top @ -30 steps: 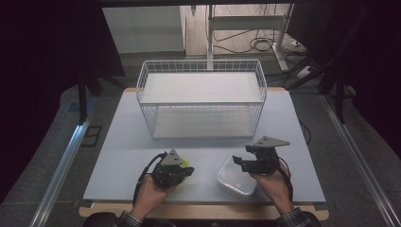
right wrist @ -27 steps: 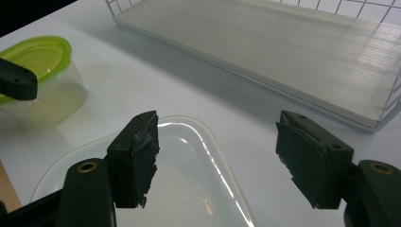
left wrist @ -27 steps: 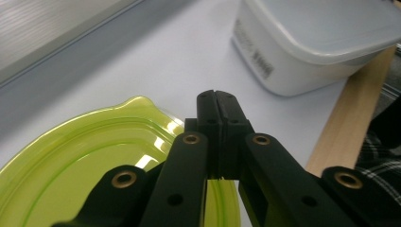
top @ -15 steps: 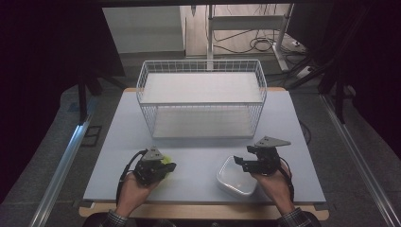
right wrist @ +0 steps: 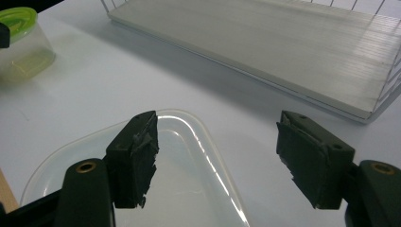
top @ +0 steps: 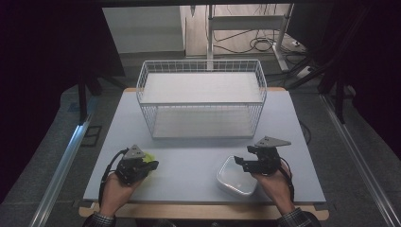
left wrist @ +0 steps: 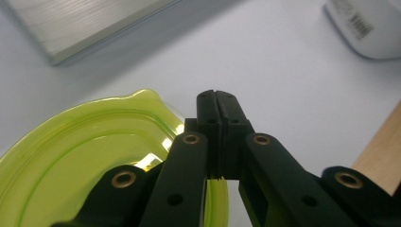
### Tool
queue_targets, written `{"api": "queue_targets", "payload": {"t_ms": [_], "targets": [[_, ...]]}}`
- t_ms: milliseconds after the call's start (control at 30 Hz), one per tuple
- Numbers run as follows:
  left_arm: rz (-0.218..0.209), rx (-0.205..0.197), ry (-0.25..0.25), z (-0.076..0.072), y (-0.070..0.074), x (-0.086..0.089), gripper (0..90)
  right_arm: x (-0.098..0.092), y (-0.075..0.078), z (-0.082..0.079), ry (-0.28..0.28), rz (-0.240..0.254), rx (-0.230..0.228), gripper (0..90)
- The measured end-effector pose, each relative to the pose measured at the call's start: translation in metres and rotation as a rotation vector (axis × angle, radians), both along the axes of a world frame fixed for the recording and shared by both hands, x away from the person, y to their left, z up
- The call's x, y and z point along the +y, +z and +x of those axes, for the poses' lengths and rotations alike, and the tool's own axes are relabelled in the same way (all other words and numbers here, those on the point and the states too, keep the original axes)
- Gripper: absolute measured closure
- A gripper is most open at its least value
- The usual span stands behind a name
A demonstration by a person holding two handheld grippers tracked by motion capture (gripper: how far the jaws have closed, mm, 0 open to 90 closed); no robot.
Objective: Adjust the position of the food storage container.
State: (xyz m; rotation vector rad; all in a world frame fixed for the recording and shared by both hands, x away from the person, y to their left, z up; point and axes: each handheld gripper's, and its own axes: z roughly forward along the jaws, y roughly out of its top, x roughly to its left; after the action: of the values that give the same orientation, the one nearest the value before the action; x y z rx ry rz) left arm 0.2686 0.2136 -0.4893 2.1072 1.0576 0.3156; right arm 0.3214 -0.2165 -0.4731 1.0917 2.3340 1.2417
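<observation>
left gripper (top: pixel 150 166) sat at the lower left of the high view, held in the person's left hand (top: pixel 115 191). in the left gripper view its jaws were pressed fully together, tip to tip, with the rim of a green lid (left wrist: pixel 80 156) passing under them at the lower left of that frame; whether the rim was actually pinched i could not tell. in the right gripper view the same lid (right wrist: pixel 17 19) sat on top of a small clear tub (right wrist: pixel 23 49) at the upper left corner. in the high view the lid showed as a yellow-green patch (top: pixel 149 156) just beside the left gripper's tip.

right gripper (top: pixel 239 164) was at the lower right of the high view, in the right hand (top: pixel 274 187). in the right gripper view its jaws stood well apart with nothing gripped. a white dish (right wrist: pixel 189 156) lay below them, the left jaw over its rim, the right jaw over bare table (right wrist: pixel 85 90). in the high view the dish (top: pixel 231 182) lay near the table's front edge.

a white wire basket (top: pixel 142 90) stood at the centre of the high view, further up the frame, well apart from both grippers.
</observation>
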Motion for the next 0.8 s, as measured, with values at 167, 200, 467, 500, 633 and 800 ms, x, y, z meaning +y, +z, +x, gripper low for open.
{"api": "queue_targets", "payload": {"t_ms": [167,200,467,500,633,800], "targets": [[0.007,0.001,0.041,0.001,0.000,0.016,89.6,-0.001,0.000,0.000,-0.001,-0.002,0.000,30.4],[0.013,0.004,0.048,0.001,0.000,0.019,89.6,-0.001,0.000,0.000,-0.001,-0.002,0.001,30.4],[0.010,0.005,0.081,0.001,-0.001,0.027,87.9,0.000,-0.001,0.000,-0.002,-0.003,0.003,30.4],[0.002,0.000,0.079,0.000,-0.001,0.025,86.8,0.000,-0.001,0.000,-0.002,-0.003,0.003,30.6],[-0.079,-0.039,0.039,-0.002,0.004,0.011,85.6,-0.004,0.003,-0.002,-0.012,-0.001,-0.003,40.0],[-0.102,-0.052,-0.016,-0.004,0.004,-0.005,85.5,-0.011,0.008,-0.009,-0.023,-0.009,-0.022,58.0]]}}
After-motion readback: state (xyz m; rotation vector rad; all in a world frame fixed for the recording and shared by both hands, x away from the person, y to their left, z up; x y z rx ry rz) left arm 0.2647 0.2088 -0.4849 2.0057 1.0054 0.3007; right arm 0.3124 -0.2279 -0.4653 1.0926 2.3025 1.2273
